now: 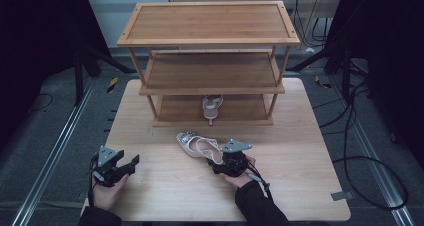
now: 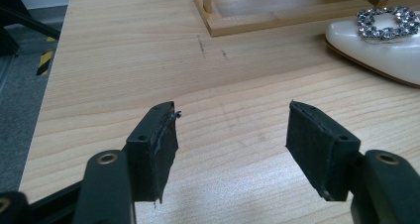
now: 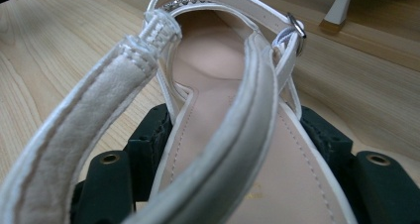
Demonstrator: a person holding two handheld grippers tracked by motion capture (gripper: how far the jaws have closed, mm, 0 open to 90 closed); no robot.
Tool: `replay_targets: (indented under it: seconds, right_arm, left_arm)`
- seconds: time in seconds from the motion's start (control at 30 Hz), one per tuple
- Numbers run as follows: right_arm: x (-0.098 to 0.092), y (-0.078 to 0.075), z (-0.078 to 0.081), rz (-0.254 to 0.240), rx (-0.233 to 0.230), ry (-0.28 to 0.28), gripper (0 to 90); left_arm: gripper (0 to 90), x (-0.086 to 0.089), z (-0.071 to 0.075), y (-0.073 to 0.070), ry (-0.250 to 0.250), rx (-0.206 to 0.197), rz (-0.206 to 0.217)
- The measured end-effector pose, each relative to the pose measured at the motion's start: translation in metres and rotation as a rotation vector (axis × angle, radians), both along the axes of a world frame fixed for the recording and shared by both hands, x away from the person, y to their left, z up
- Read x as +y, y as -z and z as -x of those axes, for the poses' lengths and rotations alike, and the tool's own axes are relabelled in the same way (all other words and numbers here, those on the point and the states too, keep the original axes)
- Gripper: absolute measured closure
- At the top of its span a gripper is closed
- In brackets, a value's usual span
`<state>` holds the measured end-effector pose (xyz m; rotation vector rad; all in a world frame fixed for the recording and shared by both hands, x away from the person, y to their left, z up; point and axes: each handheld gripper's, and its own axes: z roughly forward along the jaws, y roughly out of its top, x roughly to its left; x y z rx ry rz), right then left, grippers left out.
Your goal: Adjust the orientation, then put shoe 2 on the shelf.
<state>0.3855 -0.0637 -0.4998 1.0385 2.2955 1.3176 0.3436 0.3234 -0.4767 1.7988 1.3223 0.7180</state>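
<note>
A white slingback sandal (image 1: pixel 197 145) with a rhinestone buckle lies on the wooden table (image 1: pixel 300 186), toe pointing to the far left. My right gripper (image 1: pixel 216 161) is at its heel end; in the right gripper view its jaws (image 3: pixel 237 130) flank the sandal's sole (image 3: pixel 218 149) with both pads against its edges, and the strap (image 3: pixel 99 110) arches over them. My left gripper (image 1: pixel 131 165) rests near the front left of the table, open with nothing between its fingers (image 2: pixel 232 135). The sandal's toe (image 2: pixel 381 50) lies ahead of it to the right.
A three-tier wooden shoe rack (image 1: pixel 210 41) stands at the back of the table. The matching sandal (image 1: pixel 212 107) sits on its bottom shelf, heel (image 3: pixel 339 8) facing me. Cables trail across the floor on the right.
</note>
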Motion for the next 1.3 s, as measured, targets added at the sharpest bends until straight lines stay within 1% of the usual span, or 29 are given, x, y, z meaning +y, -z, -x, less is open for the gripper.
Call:
replay_targets:
  seconds: [0.13, 0.2, 0.3, 0.43, 0.47, 0.5, 0.57, 0.67, 0.7, 0.8, 0.83, 0.87, 0.93, 0.97, 1.03, 1.1, 1.13, 1.17, 1.2, 1.23, 1.27, 1.3]
  right_arm:
    - [0.000, -0.004, 0.002, 0.006, 0.001, 0.006, 39.8]
    - [-0.002, -0.007, 0.003, 0.015, 0.012, 0.001, 39.9]
    - [-0.007, -0.010, 0.008, 0.007, 0.021, 0.010, 40.0]
    - [-0.019, -0.018, 0.015, -0.003, 0.008, 0.022, 39.9]
    - [-0.019, -0.018, 0.015, -0.003, 0.008, 0.022, 39.9]
    - [-0.025, -0.024, 0.019, -0.012, 0.001, 0.031, 39.9]
    - [-0.033, -0.029, 0.023, -0.027, -0.009, 0.044, 39.9]
    - [-0.041, -0.034, 0.026, -0.031, -0.021, 0.057, 39.9]
    - [-0.049, -0.038, 0.028, -0.038, -0.028, 0.082, 39.9]
    - [-0.062, -0.043, 0.031, -0.041, -0.036, 0.114, 39.9]
    - [-0.066, -0.044, 0.032, -0.032, -0.043, 0.124, 39.9]
    - [-0.071, -0.045, 0.033, -0.030, -0.044, 0.133, 39.9]
    - [-0.080, -0.047, 0.035, -0.033, -0.039, 0.153, 39.9]
    - [-0.085, -0.047, 0.036, -0.035, -0.045, 0.163, 39.9]
    - [-0.094, -0.049, 0.037, -0.036, -0.046, 0.190, 39.9]
    - [-0.101, -0.051, 0.035, -0.042, -0.051, 0.225, 39.9]
    - [-0.101, -0.051, 0.035, -0.042, -0.051, 0.225, 39.9]
    - [-0.106, -0.054, 0.031, -0.047, -0.065, 0.263, 39.9]
    - [-0.106, -0.054, 0.031, -0.047, -0.065, 0.263, 39.9]
    - [-0.107, -0.057, 0.023, -0.050, -0.084, 0.309, 39.9]
    - [-0.107, -0.057, 0.023, -0.050, -0.084, 0.309, 39.9]
    - [-0.105, -0.059, 0.011, -0.036, -0.105, 0.354, 39.9]
  left_arm:
    - [35.3, 0.001, 0.000, 0.000, -0.001, -0.002, 0.006]
    - [35.4, 0.001, 0.000, 0.000, 0.001, -0.003, 0.002]
    - [35.5, 0.001, 0.001, -0.001, 0.002, -0.003, 0.004]
    - [35.6, 0.004, 0.002, 0.000, 0.001, -0.007, 0.002]
    - [35.6, 0.004, 0.002, 0.000, 0.001, -0.007, 0.002]
    - [35.6, 0.005, 0.002, 0.001, -0.004, -0.004, 0.011]
    - [35.7, 0.005, 0.001, 0.001, -0.005, -0.005, 0.013]
    - [35.6, 0.004, 0.002, 0.001, 0.001, -0.003, 0.000]
    - [35.7, 0.004, 0.002, 0.001, 0.001, -0.006, -0.001]
    - [35.8, 0.004, 0.002, 0.000, 0.001, -0.008, 0.000]
    - [35.8, 0.004, 0.002, 0.000, 0.001, -0.008, 0.000]
    - [35.8, 0.004, 0.002, 0.000, 0.002, -0.007, -0.004]
    - [35.8, 0.003, 0.001, 0.000, -0.001, -0.006, 0.005]
    - [35.8, 0.003, 0.002, 0.000, 0.000, -0.002, -0.001]
    - [35.8, 0.002, 0.001, 0.001, 0.004, -0.006, -0.005]
    - [35.8, 0.002, 0.001, 0.001, 0.006, -0.003, -0.003]
    - [35.8, 0.002, 0.001, 0.001, 0.006, -0.001, -0.003]
    - [35.8, 0.002, 0.001, 0.001, 0.005, -0.001, 0.002]
    - [35.8, 0.003, 0.001, 0.001, 0.005, -0.003, 0.004]
    - [35.8, 0.002, 0.002, 0.001, 0.004, -0.003, 0.005]
    - [35.8, 0.002, 0.002, 0.000, 0.004, -0.003, 0.001]
    - [35.8, 0.001, 0.002, 0.000, 0.011, -0.007, -0.004]
